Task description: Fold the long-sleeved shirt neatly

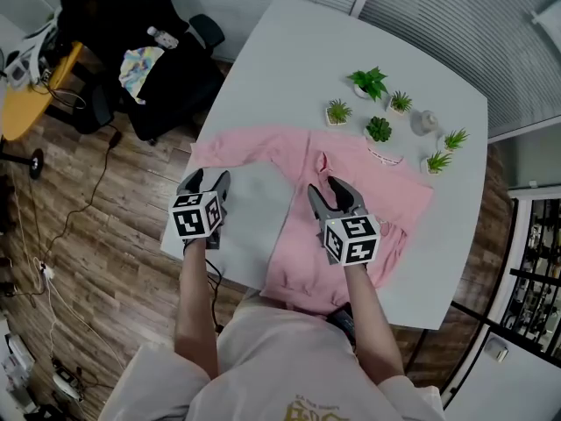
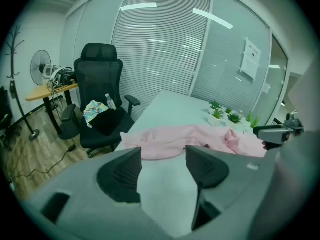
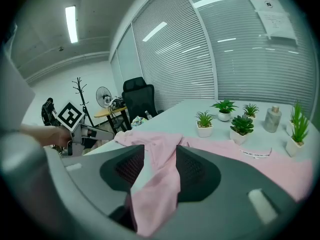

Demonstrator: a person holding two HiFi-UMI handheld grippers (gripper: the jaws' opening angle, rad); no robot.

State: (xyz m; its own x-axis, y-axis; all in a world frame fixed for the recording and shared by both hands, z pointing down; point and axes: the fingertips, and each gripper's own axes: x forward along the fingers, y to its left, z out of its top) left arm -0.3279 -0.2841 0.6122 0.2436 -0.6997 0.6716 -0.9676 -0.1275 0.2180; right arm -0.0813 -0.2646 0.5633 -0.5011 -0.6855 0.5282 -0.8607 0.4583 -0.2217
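A pink long-sleeved shirt point(image 1: 386, 191) lies spread on the white table point(image 1: 289, 51), its left sleeve point(image 1: 241, 146) stretched out toward the table's left edge. My left gripper point(image 1: 209, 181) hovers over bare table just short of that sleeve point(image 2: 165, 139), and in its own view it point(image 2: 162, 156) is open and empty. My right gripper point(image 1: 326, 188) is over the shirt's body near a small raised fold point(image 1: 320, 160). In the right gripper view it point(image 3: 160, 154) stands open, with a strip of pink cloth point(image 3: 157, 184) running between the jaws and a gap on the left side.
Several small potted plants point(image 1: 369, 82) and a small bottle point(image 1: 425, 123) stand behind the shirt's collar. A black office chair point(image 1: 166, 68) holding a colourful cloth and a bottle stands off the table's left. The table's left edge point(image 1: 180, 226) is close under my left gripper.
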